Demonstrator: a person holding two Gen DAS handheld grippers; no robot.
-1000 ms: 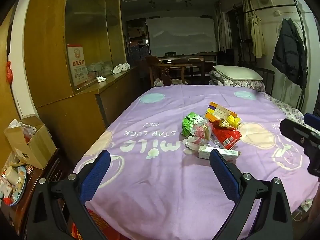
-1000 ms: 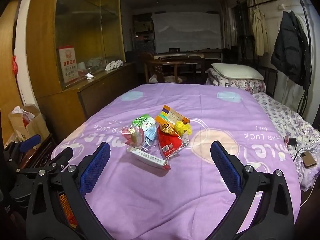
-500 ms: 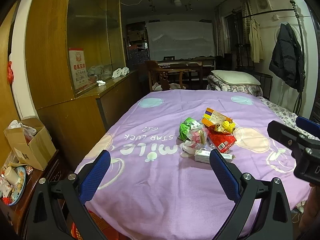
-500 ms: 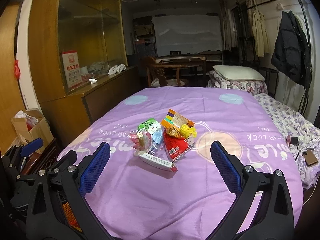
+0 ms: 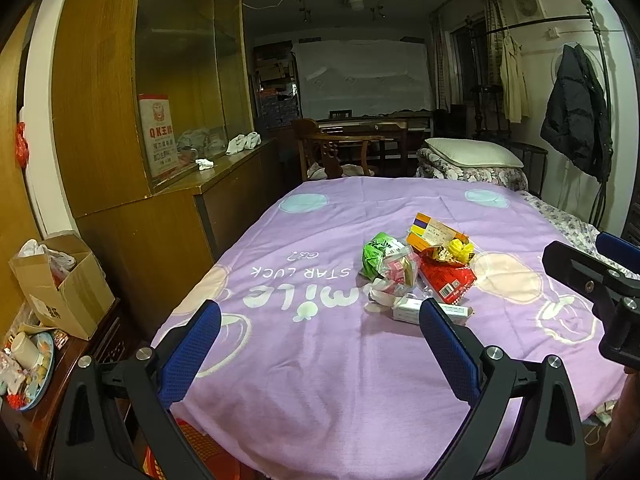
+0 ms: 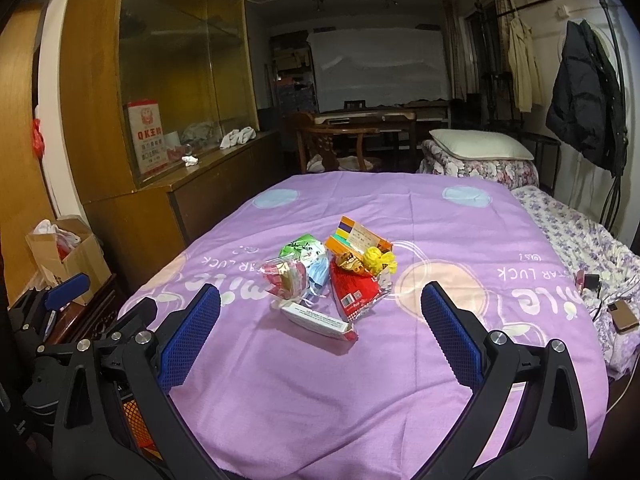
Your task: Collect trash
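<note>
A small heap of trash lies on the purple cloth (image 5: 320,360) (image 6: 460,216): a green packet (image 5: 378,254) (image 6: 302,246), a red wrapper (image 5: 450,280) (image 6: 356,292), an orange box (image 5: 434,234) (image 6: 356,238), a yellow crumple (image 5: 460,248) (image 6: 378,260), a clear bag of sweets (image 5: 396,272) (image 6: 284,276) and a white carton (image 5: 408,312) (image 6: 316,318). My left gripper (image 5: 320,338) is open, short of the heap. My right gripper (image 6: 320,322) is open too, its fingers wide on either side of the carton, well back from it. The right gripper (image 5: 592,280) also shows at the right edge of the left wrist view.
A wooden cabinet (image 5: 160,232) runs along the left. A cardboard box (image 5: 60,280) with bags stands beside it on a low stand with a plate (image 5: 32,364). An orange basket (image 6: 136,420) sits below the cloth's near edge. A phone (image 6: 622,314) lies on the floral bed at right.
Both grippers have pulled back and risen a little, so the heap sits slightly farther off. The right gripper shows more at the left wrist view's edge. Nothing was taken hold of.
</note>
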